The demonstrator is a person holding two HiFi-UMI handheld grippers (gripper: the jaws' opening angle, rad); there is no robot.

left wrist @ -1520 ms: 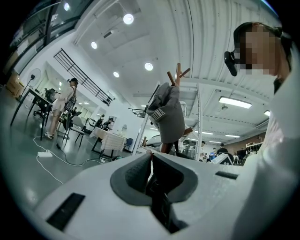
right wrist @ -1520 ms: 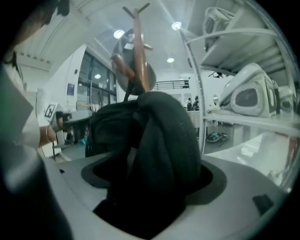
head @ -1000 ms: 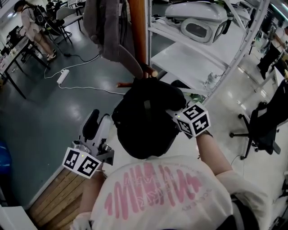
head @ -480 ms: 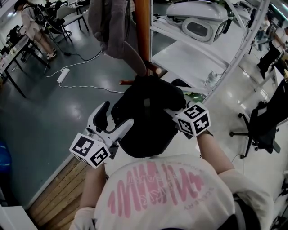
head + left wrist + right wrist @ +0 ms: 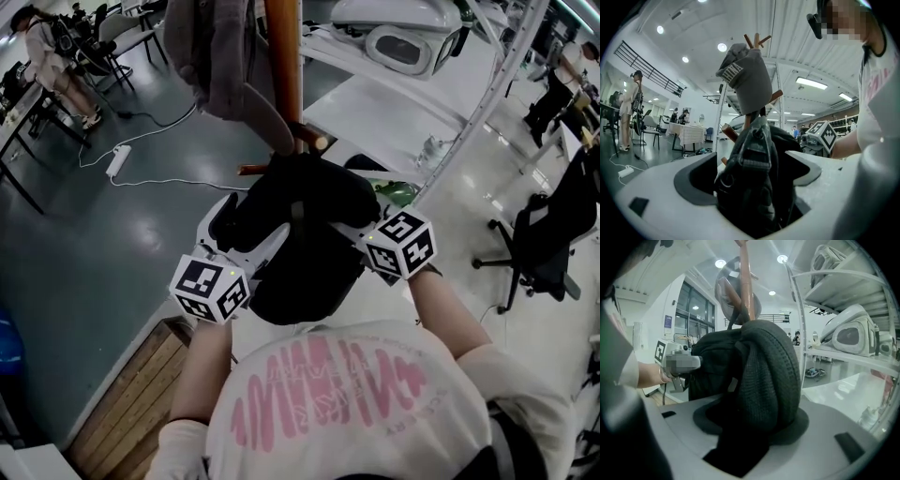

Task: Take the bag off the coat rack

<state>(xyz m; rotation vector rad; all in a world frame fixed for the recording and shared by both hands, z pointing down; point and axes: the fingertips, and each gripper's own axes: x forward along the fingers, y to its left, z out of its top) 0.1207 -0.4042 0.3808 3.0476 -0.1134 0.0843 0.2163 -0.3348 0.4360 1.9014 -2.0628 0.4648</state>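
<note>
The black bag (image 5: 305,253) hangs against the wooden coat rack pole (image 5: 283,56), just below a peg. My left gripper (image 5: 251,225) stands open at the bag's left side. In the left gripper view a strapped part of the bag (image 5: 752,168) sits between the spread jaws without being squeezed. My right gripper (image 5: 349,228) is shut on the bag's thick padded strap (image 5: 764,376), which fills the gap between its jaws. A grey cap (image 5: 225,56) hangs higher on the rack, above the bag.
White metal shelving (image 5: 412,103) with a white machine (image 5: 398,37) stands right behind the rack. A black office chair (image 5: 544,234) is at the right. A power strip and cable (image 5: 117,159) lie on the floor at the left. A wooden platform (image 5: 131,394) lies underfoot.
My left gripper rose and moved right to the bag, and its jaws spread wide around the bag's left side. The right gripper kept its hold on the strap.
</note>
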